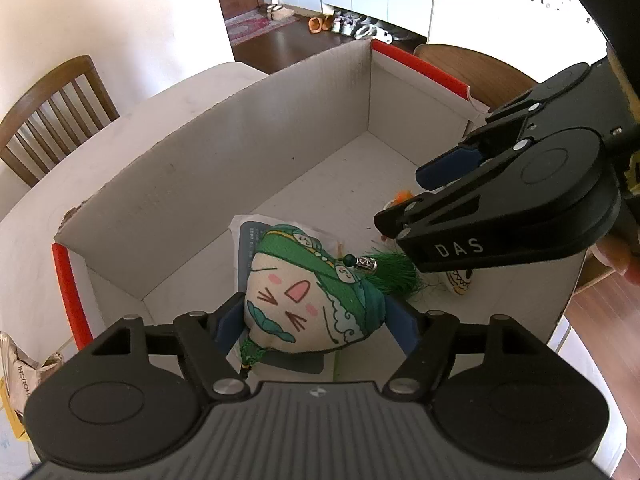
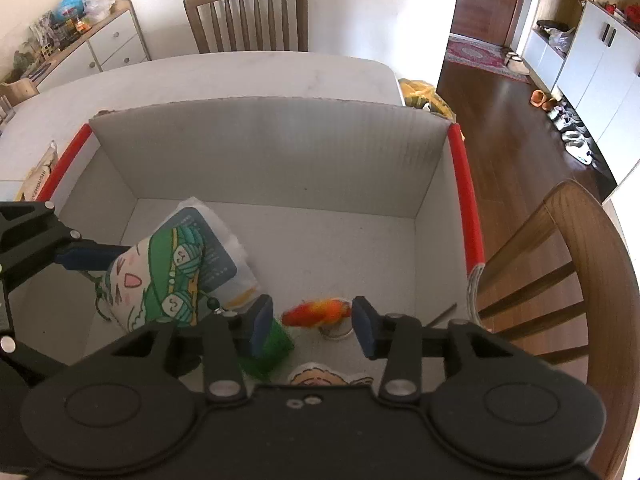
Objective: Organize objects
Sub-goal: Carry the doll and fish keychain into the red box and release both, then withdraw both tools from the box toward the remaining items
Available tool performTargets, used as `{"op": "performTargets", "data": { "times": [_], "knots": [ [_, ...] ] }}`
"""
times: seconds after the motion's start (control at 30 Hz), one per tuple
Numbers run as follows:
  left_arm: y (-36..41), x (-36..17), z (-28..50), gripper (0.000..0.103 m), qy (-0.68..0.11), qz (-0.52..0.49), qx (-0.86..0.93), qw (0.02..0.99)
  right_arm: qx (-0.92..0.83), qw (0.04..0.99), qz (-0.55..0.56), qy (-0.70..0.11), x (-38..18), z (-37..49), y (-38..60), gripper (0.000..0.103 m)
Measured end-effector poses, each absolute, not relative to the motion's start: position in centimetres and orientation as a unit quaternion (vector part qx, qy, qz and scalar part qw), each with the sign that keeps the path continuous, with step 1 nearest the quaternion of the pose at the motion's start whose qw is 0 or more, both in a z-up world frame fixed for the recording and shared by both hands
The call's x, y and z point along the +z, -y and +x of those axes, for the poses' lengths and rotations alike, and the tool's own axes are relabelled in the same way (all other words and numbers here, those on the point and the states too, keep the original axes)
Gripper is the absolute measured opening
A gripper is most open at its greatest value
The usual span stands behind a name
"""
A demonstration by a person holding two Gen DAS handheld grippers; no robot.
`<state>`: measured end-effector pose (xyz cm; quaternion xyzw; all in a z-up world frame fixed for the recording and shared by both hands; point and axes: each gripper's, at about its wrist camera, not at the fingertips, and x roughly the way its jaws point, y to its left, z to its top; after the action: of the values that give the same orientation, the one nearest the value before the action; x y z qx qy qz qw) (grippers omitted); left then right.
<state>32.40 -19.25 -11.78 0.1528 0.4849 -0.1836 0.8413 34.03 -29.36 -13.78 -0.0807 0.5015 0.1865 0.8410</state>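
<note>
Green tassel (image 2: 272, 344) half-hidden behind right tool (image 2: 312, 326) — small toys unclear.

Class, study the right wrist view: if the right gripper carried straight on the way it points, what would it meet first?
Probably the orange-red tassel, lying on the box floor directly between the right gripper and its open jaws. Depth is uncertain; the box floor lies just beneath it.

A white table (image 2: 240, 76) stands by a pale wall (image 2: 360, 8) with brown wooden chairs (image 2: 248, 16) around it, a dark wood floor (image 2: 504, 120), and white cupboards (image 2: 592, 60) in bright daylight.
</note>
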Motion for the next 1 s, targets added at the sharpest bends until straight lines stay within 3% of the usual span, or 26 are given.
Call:
{"op": "performTargets", "data": {
  "times": [0.47,0.6,0.7,1.0],
  "knots": [
    [18.0,-10.0,31.0,0.076,-0.466,0.124,-0.183,0.857,0.197,0.851,-0.072,-0.482,-11.1,32.7,29.5,0.047],
    [17.7,-9.2,30.4,0.076,-0.456,0.113,-0.184,0.863,0.197,0.856,-0.067,-0.474,-9.9,32.2,29.7,0.05],
    [17.4,-8.5,29.8,0.076,-0.448,0.11,-0.184,0.868,0.196,0.862,-0.059,-0.464,-9.0,31.6,30.2,0.058],
    [15.5,-5.9,27.8,0.076,-0.42,0.085,-0.186,0.884,0.206,0.877,-0.052,-0.431,-5.9,29.1,30.6,0.059]
  ]
}}
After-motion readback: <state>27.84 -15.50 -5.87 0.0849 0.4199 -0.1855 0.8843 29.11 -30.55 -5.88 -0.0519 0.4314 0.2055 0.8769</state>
